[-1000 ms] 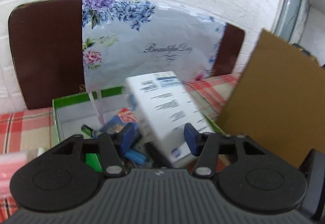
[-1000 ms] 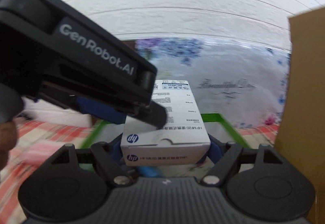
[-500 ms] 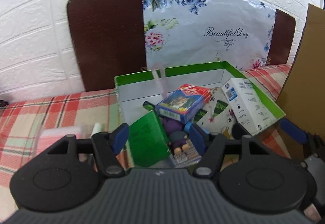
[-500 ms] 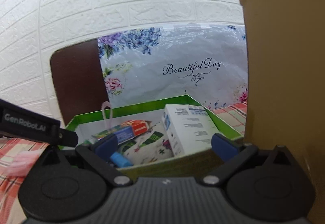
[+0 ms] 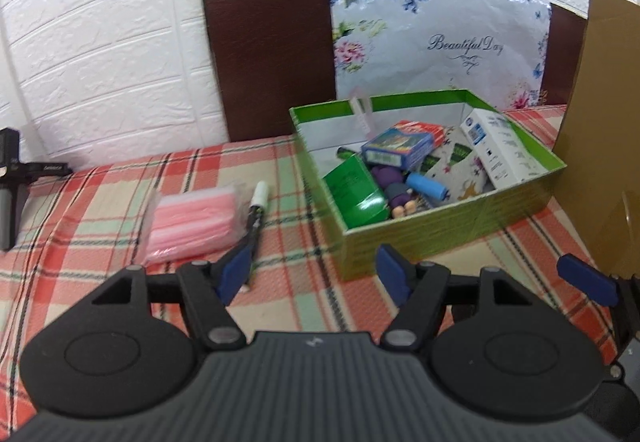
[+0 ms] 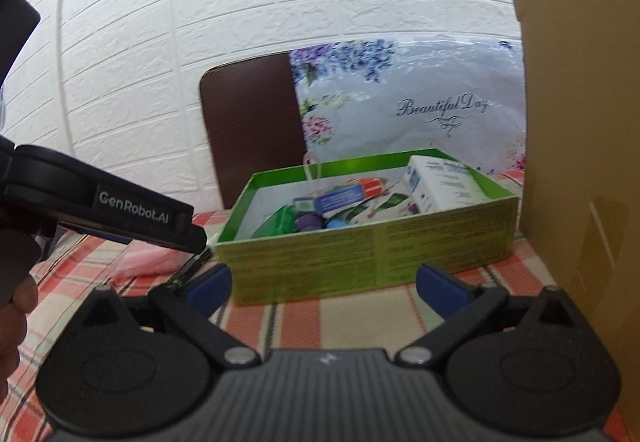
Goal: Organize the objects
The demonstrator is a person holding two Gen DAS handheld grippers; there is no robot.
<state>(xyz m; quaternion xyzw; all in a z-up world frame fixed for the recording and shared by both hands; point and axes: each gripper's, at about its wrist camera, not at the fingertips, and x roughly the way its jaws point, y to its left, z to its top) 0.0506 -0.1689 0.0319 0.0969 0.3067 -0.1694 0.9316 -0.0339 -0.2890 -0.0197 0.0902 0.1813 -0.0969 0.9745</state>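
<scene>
A green box point(image 5: 448, 226) stands on the plaid tablecloth and holds several items, among them a white HP carton point(image 5: 500, 149) at its right end, a blue card box point(image 5: 396, 149) and a green packet point(image 5: 356, 193). The box also shows in the right wrist view point(image 6: 360, 254), with the white carton point(image 6: 444, 185) inside. A pink packet point(image 5: 192, 222) and a marker pen point(image 5: 256, 213) lie on the cloth left of the box. My left gripper point(image 5: 316, 274) is open and empty, in front of the box. My right gripper point(image 6: 324, 286) is open and empty, also in front of the box.
A brown cardboard panel point(image 5: 600, 121) stands to the right of the box. A chair back with a floral bag point(image 5: 432, 37) stands behind the table against a white brick wall. A black device point(image 5: 16, 177) sits at the far left. The left gripper's body point(image 6: 100, 201) crosses the right wrist view.
The right gripper let go of the white carton, which now rests in the green box. Both grippers have pulled back from the box, and both are open.
</scene>
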